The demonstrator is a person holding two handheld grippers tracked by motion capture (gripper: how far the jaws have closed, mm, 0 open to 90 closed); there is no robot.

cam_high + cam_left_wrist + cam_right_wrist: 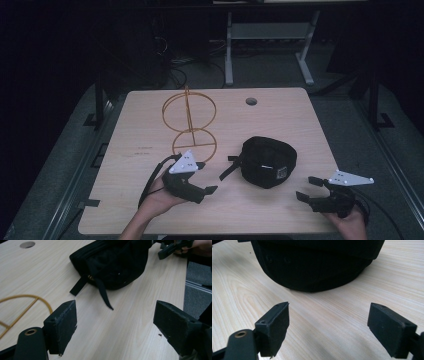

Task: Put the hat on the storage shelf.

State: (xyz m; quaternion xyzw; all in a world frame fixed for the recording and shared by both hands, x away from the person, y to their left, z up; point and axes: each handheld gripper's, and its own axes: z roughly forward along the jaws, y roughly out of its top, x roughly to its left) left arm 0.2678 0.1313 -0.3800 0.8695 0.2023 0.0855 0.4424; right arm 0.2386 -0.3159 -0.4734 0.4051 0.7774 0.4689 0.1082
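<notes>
Black cap [267, 161] sat upside down near the middle of the desk [280, 115], its strap ends trailing toward the left hand-held gripper [206, 177], while the right hand-held gripper [308, 187] waited just beside its other side, both with jaws spread wide and holding nothing. From here the soft fabric could have folded or slid away under a one-sided pinch, and a loose strap [103, 293] might have snagged on the gold wire stand [190, 122] (standing just behind the left hand). A small pale label [281, 172] showed on the cap's side, too small to read.
</notes>
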